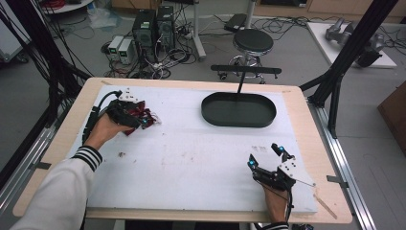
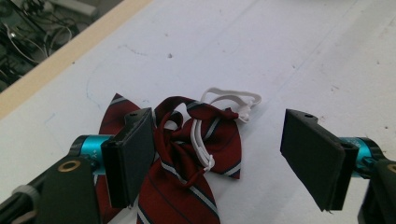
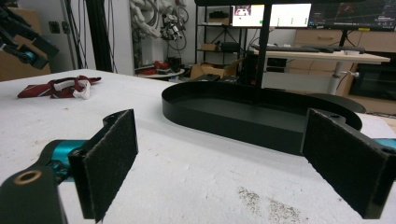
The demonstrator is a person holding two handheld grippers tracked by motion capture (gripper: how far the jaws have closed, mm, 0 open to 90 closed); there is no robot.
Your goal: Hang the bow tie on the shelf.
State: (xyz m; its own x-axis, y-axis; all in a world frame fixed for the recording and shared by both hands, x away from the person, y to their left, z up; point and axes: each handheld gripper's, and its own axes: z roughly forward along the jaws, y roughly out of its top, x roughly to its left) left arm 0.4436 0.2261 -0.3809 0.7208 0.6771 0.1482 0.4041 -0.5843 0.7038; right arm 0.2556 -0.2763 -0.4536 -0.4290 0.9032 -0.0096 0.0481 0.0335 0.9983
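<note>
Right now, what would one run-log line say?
left tongs: open over bow tie | right tongs: open, idle | tray: empty

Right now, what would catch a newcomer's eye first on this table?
The dark red striped bow tie with its white strap lies crumpled near the table's far left, under the open left gripper. A black oval tray sits at the far middle, and the right gripper rests open near right.

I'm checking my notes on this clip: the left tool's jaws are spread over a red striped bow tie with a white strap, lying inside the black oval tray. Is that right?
Not quite. The bow tie lies on the white table cover, well apart from the black oval tray, as the high view shows. The rest holds: the left tool has its jaws spread over the tie and its white strap.
</note>
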